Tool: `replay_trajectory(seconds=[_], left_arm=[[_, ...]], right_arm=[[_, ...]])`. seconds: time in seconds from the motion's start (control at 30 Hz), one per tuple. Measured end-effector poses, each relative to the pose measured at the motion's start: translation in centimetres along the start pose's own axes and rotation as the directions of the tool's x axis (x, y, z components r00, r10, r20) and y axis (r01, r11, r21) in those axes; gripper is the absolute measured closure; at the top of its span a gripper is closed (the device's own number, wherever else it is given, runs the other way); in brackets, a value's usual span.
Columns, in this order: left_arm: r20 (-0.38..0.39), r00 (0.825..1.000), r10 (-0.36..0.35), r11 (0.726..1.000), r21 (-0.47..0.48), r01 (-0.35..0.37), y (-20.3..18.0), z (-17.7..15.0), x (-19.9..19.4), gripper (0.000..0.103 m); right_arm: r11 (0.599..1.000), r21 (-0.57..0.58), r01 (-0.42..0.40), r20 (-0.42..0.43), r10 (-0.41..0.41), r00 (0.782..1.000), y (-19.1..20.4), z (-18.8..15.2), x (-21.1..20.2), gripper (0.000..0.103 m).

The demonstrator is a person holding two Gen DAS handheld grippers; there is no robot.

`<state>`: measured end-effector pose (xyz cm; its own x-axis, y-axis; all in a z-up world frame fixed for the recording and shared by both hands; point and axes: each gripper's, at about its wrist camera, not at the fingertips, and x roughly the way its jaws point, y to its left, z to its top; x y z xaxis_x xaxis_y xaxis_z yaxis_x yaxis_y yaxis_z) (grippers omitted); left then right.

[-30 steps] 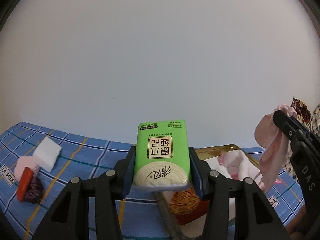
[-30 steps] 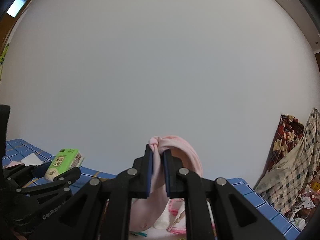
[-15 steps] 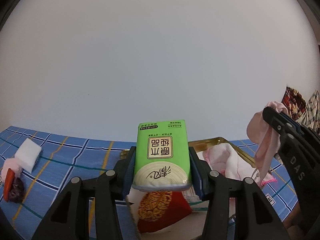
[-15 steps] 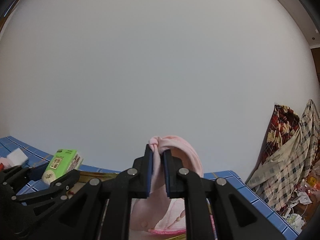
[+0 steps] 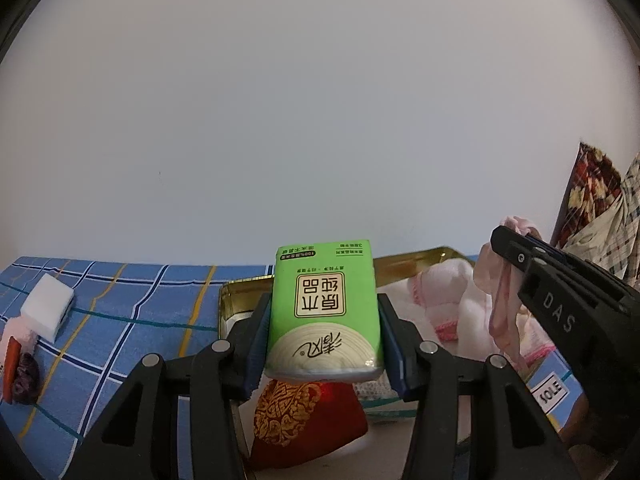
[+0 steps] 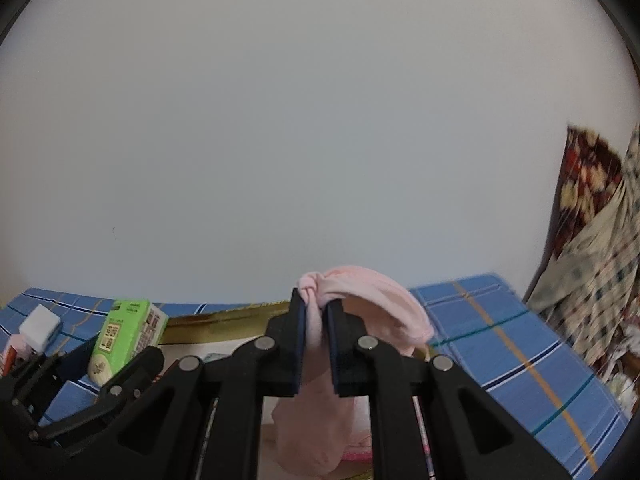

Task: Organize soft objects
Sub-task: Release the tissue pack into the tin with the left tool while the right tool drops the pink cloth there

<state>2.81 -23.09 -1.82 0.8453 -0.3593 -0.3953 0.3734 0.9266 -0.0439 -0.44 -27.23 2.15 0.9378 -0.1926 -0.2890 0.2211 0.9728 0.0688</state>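
Grippers hover over a blue plaid tablecloth [image 5: 132, 312] by a white wall [image 5: 320, 120]: left gripper [image 5: 323, 334] clamps a green tissue pack [image 5: 324, 312], right gripper [image 6: 316, 336] pinches pink cloth [image 6: 360, 296].

Left wrist view. Green plastic-wrapped tissue pack [image 5: 324, 312] at centre, between fingers of left gripper [image 5: 323, 344], above gold metal tray [image 5: 412, 266]. Red embroidered fabric pouch [image 5: 308, 420] in tray, at 6 o'clock from pack. White-and-pink fluffy towel [image 5: 444, 292] in tray, at 3 o'clock from pack. Right gripper [image 5: 516, 246] further at 3 o'clock, pale pink cloth [image 5: 500, 304] hanging from it over towel. White foam block [image 5: 48, 306] on blue checked tablecloth [image 5: 132, 320], at 9 o'clock from tray, well apart.
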Motion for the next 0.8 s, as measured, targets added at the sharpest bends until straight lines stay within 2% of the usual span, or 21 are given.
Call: replay_trajectory(seconds=[0.2, 0.47, 0.6, 0.67, 0.7, 0.73, 0.77, 0.8], left_arm=[[-0.009, 1.000, 0.009, 1.000, 0.000, -0.009, -0.4, -0.3, 0.4, 0.052], [-0.051, 0.998, 0.043, 0.999, 0.011, -0.043, -1.2, 0.1, 1.4, 0.052], [-0.069, 0.996, 0.064, 0.998, 0.006, -0.064, -1.1, 0.2, 1.8, 0.051], [-0.076, 0.995, 0.069, 0.997, -0.022, -0.071, -0.4, 0.1, 1.6, 0.046], [-0.074, 0.995, 0.069, 0.997, -0.040, -0.072, -0.1, 0.0, 1.4, 0.042], [-0.065, 0.995, 0.075, 0.995, -0.068, -0.079, 0.5, -0.1, 1.1, 0.030], [-0.052, 0.996, 0.078, 0.992, -0.096, -0.083, 1.1, -0.3, 0.7, 0.018], [-0.038, 0.996, 0.082, 0.989, -0.124, -0.086, 1.7, -0.3, 0.3, 0.012]], right_arm=[[0.997, 0.072, -0.042, -0.072, 0.047, 0.996, -0.8, 0.0, 1.4, 0.093], [0.997, 0.052, -0.065, -0.140, 0.071, 0.988, -0.3, -0.3, 2.3, 0.092], [0.992, 0.045, -0.117, -0.179, 0.124, 0.976, -0.4, -0.7, 3.0, 0.088], [0.993, 0.026, -0.116, -0.193, 0.119, 0.974, -0.2, -0.8, 3.1, 0.079], [0.995, 0.013, -0.103, -0.185, 0.104, 0.977, -0.2, -0.7, 2.8, 0.069], [0.997, 0.003, -0.078, -0.166, 0.078, 0.983, -0.4, -0.5, 2.3, 0.053], [0.998, 0.010, -0.054, -0.141, 0.055, 0.988, -0.8, -0.3, 1.7, 0.044], [0.999, 0.026, -0.044, -0.120, 0.047, 0.992, -1.8, -0.1, 1.7, 0.026]])
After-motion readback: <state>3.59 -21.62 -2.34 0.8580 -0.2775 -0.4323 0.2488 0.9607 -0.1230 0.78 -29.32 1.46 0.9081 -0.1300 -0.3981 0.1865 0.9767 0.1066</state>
